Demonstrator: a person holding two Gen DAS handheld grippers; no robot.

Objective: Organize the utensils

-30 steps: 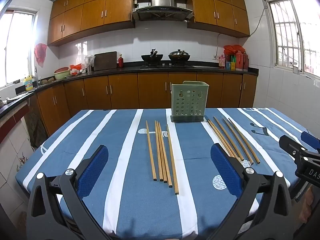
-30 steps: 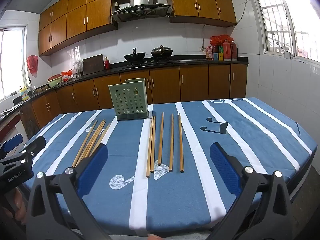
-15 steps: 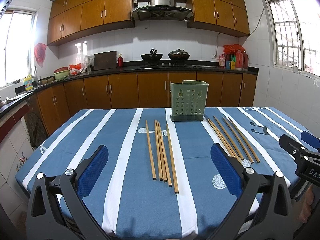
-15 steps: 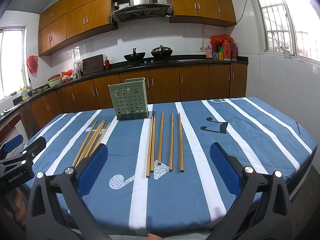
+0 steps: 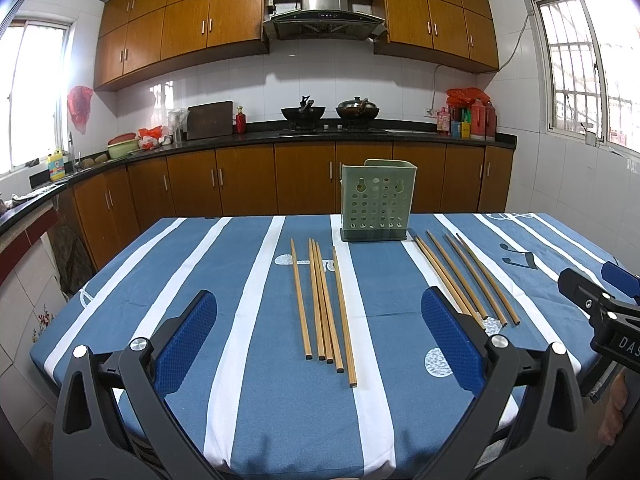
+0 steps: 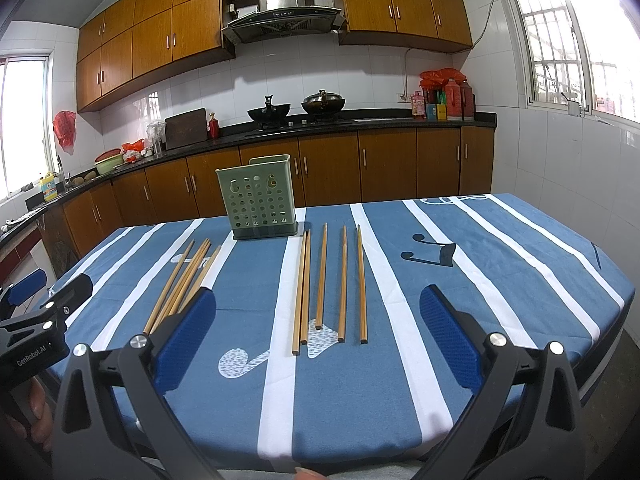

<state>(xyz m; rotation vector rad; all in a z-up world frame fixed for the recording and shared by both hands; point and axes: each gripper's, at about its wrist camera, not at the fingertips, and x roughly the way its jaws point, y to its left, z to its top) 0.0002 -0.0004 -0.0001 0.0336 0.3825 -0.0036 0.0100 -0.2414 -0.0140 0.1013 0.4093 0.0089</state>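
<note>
The left gripper (image 5: 319, 334) is hovering over the near edge of the desk (image 5: 248, 412) with its blue-padded fingers (image 5: 188, 344) spread wide apart and gripping nothing, and the right gripper (image 6: 318, 332) is hanging above the same edge with its fingers (image 6: 450, 340) likewise parted and empty. Between the left fingers, five wooden chopsticks (image 5: 325, 304) are lying flat in a loose group, long, slim and light brown, running from the near edge toward the far edge and nearly parallel. A second group of five chopsticks (image 6: 326, 284) is lying ahead of the right gripper, two of them touching side by side and the other three lying apart. Both groups are resting on a blue cloth with white stripes and music-note prints that is covering the desk. Near the far edge, between the two groups, a pale green perforated utensil holder (image 5: 376, 200) is standing upright on a darker base; its inside is not showing from here. Behind the desk, brown wooden cabinets (image 5: 304, 178) are lining a dark countertop carrying two black woks (image 5: 332, 113), a cutting board (image 5: 210, 120), and red bottles (image 6: 456, 98), with a steel range hood (image 5: 324, 8) above and barred windows (image 6: 560, 36) letting in daylight.
</note>
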